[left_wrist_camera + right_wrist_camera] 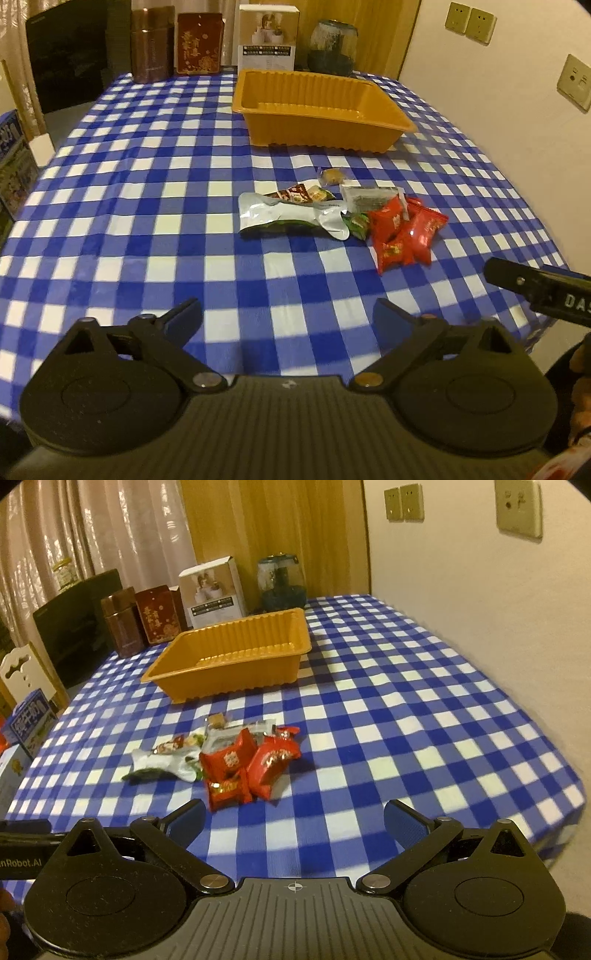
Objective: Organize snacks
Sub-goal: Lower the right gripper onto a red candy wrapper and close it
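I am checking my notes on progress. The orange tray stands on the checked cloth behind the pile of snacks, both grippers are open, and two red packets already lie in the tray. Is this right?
Not quite. The orange tray is empty, as the left wrist view shows; the red packets lie on the checked cloth in the snack pile. The rest stands: left gripper and right gripper are open.

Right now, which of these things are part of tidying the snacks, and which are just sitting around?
Part of the job:
orange tray, empty
red snack packets
silver pouch
small wrapped sweet

Just lying about:
two dark red tins
white box
glass jar
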Tool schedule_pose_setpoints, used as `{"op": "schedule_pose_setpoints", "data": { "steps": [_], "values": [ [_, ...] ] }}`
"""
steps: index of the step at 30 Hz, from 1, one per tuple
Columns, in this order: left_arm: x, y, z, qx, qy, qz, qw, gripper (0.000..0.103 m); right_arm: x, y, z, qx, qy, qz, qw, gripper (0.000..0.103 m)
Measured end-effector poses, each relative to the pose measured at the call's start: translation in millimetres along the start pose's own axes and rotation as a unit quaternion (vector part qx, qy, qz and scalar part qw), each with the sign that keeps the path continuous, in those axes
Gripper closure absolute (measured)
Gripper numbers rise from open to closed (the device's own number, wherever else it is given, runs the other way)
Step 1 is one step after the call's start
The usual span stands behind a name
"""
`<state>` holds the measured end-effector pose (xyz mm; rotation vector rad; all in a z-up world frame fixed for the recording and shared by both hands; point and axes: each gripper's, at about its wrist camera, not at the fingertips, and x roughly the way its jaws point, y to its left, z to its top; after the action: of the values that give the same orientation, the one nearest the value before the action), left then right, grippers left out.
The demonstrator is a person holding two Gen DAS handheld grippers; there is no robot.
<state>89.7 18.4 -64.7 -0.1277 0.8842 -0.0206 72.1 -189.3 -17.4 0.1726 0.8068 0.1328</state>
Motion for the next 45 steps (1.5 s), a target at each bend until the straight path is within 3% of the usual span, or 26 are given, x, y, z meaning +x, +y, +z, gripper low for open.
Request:
{"op": "schedule_pose_setpoints", "data": {
  "steps": [2, 8, 19, 23, 28, 32, 35, 45],
  "values": [
    [11.9, 0.8, 5.3, -0.002, 0.0, 0.0, 1.0, 0.008, 16.3, -1.5, 3.4, 0.003, 0.006, 0.004, 1.0, 0.017],
    [39.1, 2.2, 16.7, -0.014, -0.007, -0.023, 0.9996, 0.015, 60.2, -3.7, 13.9, 0.011, 0.02, 0.024, 0.999, 0.034],
    [67.3, -7.6, 21.9, -0.009, -0.007, -0.064, 0.9979, 0.028, 102.5, -11.9, 24.7, 0.053, 0.043, 0.065, 0.996, 0.054],
    [70.3, -13.5, 21.3, -0.003, -0.007, -0.078, 0.9969, 0.029, 108.1, -14.2, 25.8, 0.067, 0.05, 0.083, 0.993, 0.067],
    [74.0, -26.5, 19.9, 0.012, 0.001, -0.105, 0.9944, 0.033, 98.3, -19.4, 26.9, 0.063, 0.043, 0.08, 0.994, 0.07],
    [78.2, -43.8, 18.2, 0.052, 0.0, -0.124, 0.9909, 0.039, 87.9, -28.1, 24.3, 0.048, 0.04, 0.055, 0.997, 0.07],
    [85.1, -56.0, 18.9, 0.088, 0.001, -0.126, 0.9881, 0.051, 85.6, -38.2, 20.6, 0.054, 0.043, 0.036, 0.997, 0.07],
    [98.3, -77.5, 21.3, 0.133, -0.011, -0.11, 0.985, 0.063, 86.4, -49.2, 20.5, 0.073, 0.036, 0.033, 0.996, 0.07]
  ]
}}
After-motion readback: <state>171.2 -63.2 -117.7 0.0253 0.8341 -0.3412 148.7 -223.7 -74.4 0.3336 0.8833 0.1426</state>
